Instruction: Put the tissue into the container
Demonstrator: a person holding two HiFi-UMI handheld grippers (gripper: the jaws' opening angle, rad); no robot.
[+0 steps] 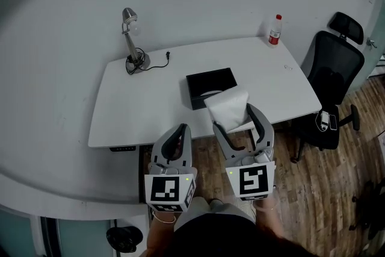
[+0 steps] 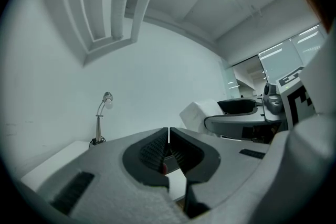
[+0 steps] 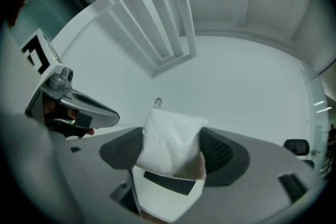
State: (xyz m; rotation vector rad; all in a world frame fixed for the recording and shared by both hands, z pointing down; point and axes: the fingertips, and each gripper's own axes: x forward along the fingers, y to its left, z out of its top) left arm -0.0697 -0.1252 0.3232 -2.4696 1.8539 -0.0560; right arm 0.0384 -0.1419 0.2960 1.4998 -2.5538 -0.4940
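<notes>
A white tissue pack [image 1: 229,108] hangs above the near edge of the white desk, with my right gripper [image 1: 236,115] shut on it. In the right gripper view the tissue pack [image 3: 172,142] fills the gap between the two dark pads. The black open container [image 1: 210,86] lies on the desk just beyond the pack, and it shows below the pack as a dark container [image 3: 170,182] in that view. My left gripper [image 1: 178,138] is held level beside the right one, jaws shut with nothing between them [image 2: 168,142]. From the left gripper view the tissue pack [image 2: 199,114] shows at right.
A desk lamp [image 1: 133,38] with its cord stands at the desk's [image 1: 132,111] back left. A bottle with a red cap [image 1: 275,30] sits at the back right. A black office chair [image 1: 331,78] stands to the right on the wooden floor.
</notes>
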